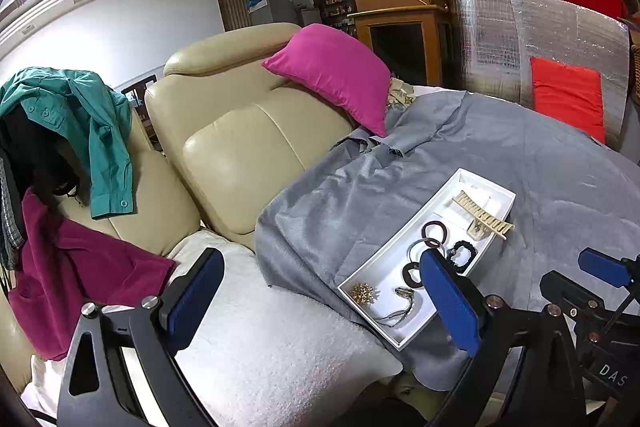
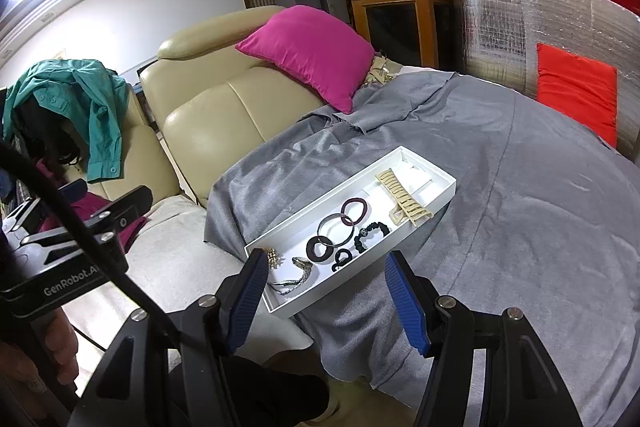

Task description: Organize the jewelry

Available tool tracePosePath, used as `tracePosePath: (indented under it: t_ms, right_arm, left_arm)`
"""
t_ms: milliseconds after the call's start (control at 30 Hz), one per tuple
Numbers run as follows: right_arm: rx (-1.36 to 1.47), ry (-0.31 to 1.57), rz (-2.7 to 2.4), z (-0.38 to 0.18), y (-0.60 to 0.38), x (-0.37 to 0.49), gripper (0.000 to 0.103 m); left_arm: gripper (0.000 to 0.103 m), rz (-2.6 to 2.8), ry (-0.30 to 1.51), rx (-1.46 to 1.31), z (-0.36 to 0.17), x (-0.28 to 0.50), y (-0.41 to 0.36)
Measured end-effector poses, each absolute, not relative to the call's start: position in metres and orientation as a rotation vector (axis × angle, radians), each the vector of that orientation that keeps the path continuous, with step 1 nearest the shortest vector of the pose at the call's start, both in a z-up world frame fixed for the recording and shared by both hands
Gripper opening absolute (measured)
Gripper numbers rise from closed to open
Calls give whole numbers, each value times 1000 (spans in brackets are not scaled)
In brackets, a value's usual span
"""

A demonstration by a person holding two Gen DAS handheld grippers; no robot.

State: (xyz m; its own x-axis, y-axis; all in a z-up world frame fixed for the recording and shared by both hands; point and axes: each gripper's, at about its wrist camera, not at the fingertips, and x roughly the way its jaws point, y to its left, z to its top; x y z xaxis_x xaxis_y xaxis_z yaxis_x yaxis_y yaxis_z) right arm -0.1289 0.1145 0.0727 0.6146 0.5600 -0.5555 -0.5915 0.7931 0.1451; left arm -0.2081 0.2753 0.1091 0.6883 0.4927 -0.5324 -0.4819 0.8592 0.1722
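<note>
A long white tray [image 2: 436,201] lies on a grey cloth [image 2: 520,207] spread over the surface, its near end just past the cloth's edge above a white fleecy cover [image 1: 280,347]. Inside the tray, at the near end, sit a gold brooch [image 1: 361,293] and a silver watch [image 2: 298,273]; toward the middle lie a black ring [image 2: 319,249], a clear bangle [image 2: 334,229], a dark red hair tie [image 2: 354,207], a black scrunchie [image 2: 372,233] and a small black clip [image 2: 342,259]. A beige claw clip [image 2: 404,201] rests across the tray's far half, its teeth reaching over the right rim. The right gripper [image 2: 326,301] hovers just short of the tray's near end, its blue fingers spread wide with nothing between them, the tray corner showing in the gap. The left gripper [image 1: 324,303] hangs to the tray's left, also wide open and empty, its right finger [image 1: 450,301] overlapping the tray's near right part in view. Beyond the tray, a pink cushion [image 2: 308,53] leans on a cream sofa [image 2: 208,115].
</note>
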Motion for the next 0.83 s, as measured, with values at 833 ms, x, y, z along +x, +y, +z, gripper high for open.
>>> tracePosePath:
  t_ms: [833]
  right_arm:
    - [-36, 674, 631, 61, 133, -99, 65]
  left_arm:
    - [98, 511, 618, 18, 96, -185, 294]
